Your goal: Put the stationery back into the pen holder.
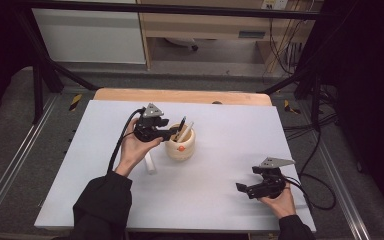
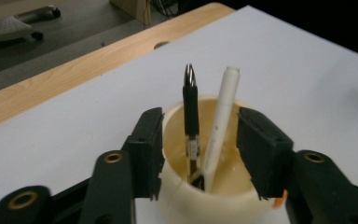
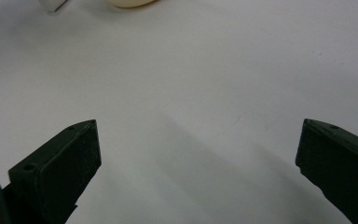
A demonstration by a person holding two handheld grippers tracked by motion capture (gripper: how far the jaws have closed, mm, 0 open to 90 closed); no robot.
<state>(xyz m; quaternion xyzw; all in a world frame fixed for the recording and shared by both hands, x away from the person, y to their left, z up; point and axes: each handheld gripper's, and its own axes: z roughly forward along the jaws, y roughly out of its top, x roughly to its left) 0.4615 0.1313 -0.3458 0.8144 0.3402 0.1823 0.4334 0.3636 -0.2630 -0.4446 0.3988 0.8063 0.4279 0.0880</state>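
Two pens in cream cup (image 1: 181, 145) mid-worktop: black pen (image 2: 190, 116) and white pen (image 2: 220, 126), both leaning, tips up. Orange mark (image 1: 180, 148) on cup's near side. Left gripper (image 2: 198, 149) spread, jaws flanking cup rim on both sides; contact with rim hard to tell. White cylinder (image 1: 150, 163) flat on worktop (image 1: 220, 200), just left of cup, below left hand (image 1: 135, 150). Right gripper (image 1: 250, 189) wide open, empty, near right front edge, well apart from cup.
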